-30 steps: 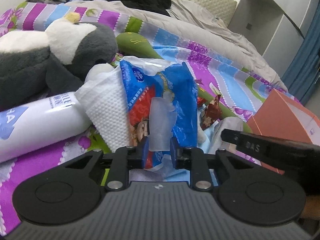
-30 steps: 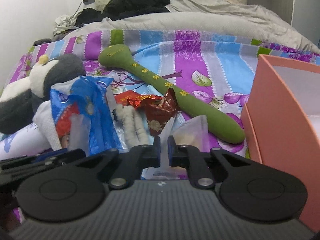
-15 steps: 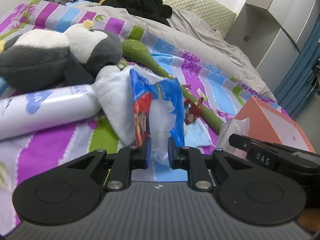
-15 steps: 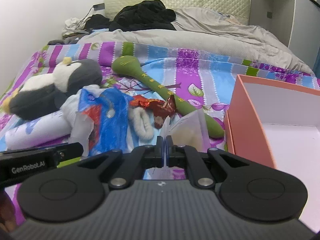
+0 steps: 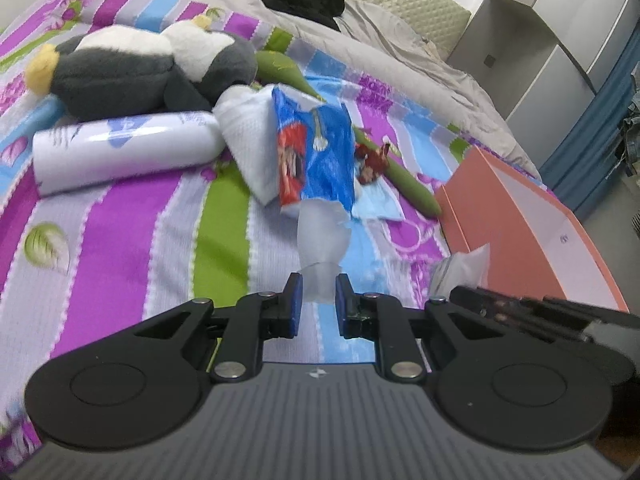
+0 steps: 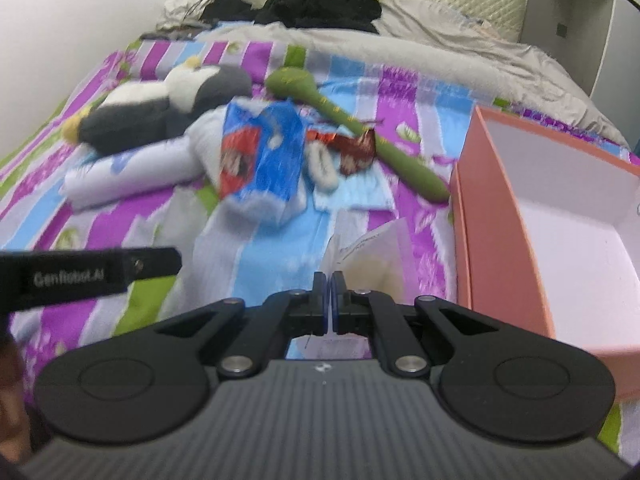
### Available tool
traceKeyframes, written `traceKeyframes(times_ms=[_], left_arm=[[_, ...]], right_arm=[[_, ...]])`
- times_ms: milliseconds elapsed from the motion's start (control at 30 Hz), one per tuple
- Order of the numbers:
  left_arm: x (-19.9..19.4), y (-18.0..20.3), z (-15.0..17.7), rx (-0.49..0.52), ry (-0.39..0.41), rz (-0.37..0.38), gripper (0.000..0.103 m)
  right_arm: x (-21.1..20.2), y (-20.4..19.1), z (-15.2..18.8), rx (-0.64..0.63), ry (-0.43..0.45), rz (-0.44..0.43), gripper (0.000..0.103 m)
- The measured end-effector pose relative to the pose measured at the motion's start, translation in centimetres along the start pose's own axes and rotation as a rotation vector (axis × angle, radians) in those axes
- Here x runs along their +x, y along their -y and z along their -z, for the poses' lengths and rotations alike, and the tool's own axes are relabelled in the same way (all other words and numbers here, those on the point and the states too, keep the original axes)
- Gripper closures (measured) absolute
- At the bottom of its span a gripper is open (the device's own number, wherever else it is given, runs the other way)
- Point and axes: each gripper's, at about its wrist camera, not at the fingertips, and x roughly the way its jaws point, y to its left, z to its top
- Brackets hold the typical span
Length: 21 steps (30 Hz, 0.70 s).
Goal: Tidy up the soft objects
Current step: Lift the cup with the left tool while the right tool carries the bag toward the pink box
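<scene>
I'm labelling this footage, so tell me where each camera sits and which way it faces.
Left wrist: on the left hand-held gripper, facing up the bed; its fingers pinch the tissue of the blue tissue pack.
Right wrist: on the right hand-held gripper, same heading, shut on a clear packet; orange box right.
Shared: pack, plush penguin, box.

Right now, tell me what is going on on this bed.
A person is sorting soft things with a handheld gripper in each hand. The left gripper has its jaws closed on a translucent plastic tail hanging from the blue tissue pack, which is lifted above the striped bedsheet. The right gripper is shut on a clear plastic packet, beside the open orange box. The penguin plush, the white roll and the green stick lie on the sheet.
</scene>
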Motion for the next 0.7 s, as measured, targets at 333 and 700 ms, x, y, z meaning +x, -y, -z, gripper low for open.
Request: traceKeyframes(times_ms=[333, 700], left_arm=[[-1.1, -1.5, 3.6, -0.044, -0.104, 0.002, 0.073], [-1.7, -4.1, 3.9, -0.123, -0.096, 0.005, 0.048]], right_arm=[[-0.4, -0.6, 3.5, 0.026, -0.096, -0.054, 0.095], [-1.5, 1.9, 3.1, 0.110, -0.104, -0.093, 0.046]])
